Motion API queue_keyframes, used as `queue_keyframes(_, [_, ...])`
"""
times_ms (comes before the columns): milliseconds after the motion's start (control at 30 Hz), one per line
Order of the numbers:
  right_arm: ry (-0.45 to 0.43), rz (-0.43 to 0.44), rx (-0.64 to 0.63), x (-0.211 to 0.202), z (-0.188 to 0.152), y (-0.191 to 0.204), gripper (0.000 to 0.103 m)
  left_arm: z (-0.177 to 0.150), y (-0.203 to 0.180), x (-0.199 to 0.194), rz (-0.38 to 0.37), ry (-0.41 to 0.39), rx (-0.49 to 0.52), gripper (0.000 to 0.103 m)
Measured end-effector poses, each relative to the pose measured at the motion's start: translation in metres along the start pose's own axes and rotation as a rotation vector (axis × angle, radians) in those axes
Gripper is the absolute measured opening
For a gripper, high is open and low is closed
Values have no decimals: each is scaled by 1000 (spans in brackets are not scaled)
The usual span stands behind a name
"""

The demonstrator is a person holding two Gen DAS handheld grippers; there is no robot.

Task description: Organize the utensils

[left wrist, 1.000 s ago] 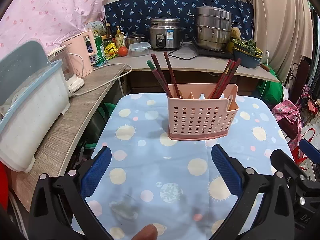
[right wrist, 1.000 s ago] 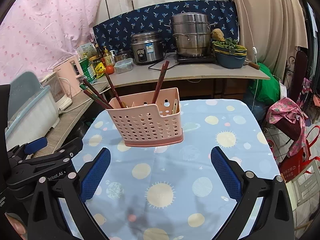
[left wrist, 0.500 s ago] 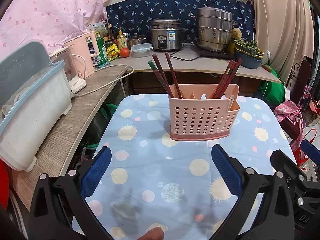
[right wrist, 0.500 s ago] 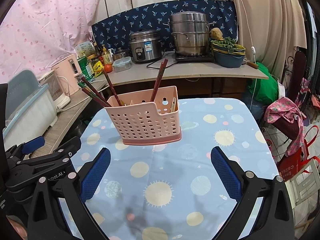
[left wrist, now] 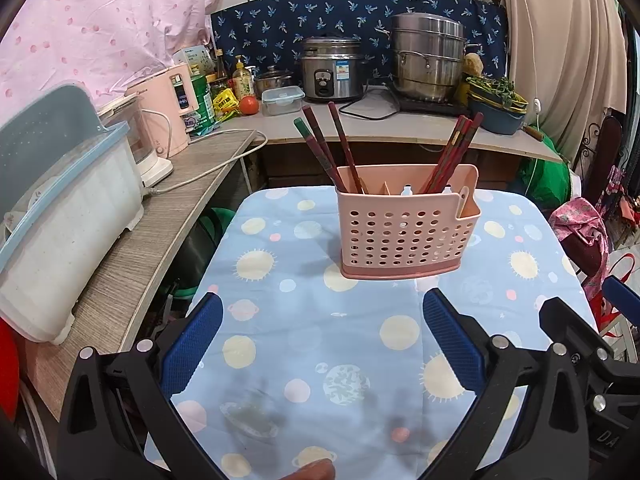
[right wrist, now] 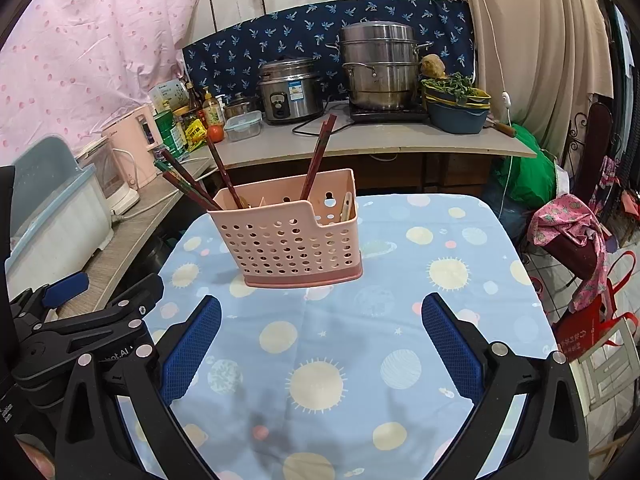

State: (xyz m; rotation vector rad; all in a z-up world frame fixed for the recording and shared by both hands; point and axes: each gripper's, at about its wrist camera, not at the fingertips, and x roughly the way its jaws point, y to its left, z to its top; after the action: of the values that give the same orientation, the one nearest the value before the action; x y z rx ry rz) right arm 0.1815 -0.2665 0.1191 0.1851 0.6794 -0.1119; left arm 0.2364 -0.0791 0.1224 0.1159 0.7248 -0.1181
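Left gripper (left wrist: 322, 330), right gripper (right wrist: 321, 330): fingers spread wide, empty.

Left gripper (left wrist: 322, 326): black plastic frame, two angled fingers (left wrist: 192, 338) faced with blue textured pads, silver screws at the joints. Right gripper (right wrist: 320, 328): same build, black with blue mesh-textured pads (right wrist: 450, 344) and silver screws. White lettering on each body, partly legible. Fingertip (left wrist: 310, 471) at lower edge.
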Motion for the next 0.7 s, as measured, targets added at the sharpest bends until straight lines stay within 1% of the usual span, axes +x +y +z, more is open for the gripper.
queue_keyframes(700, [7, -5, 0, 2, -5, -1, 97, -2, 1, 1, 17, -8, -2, 96])
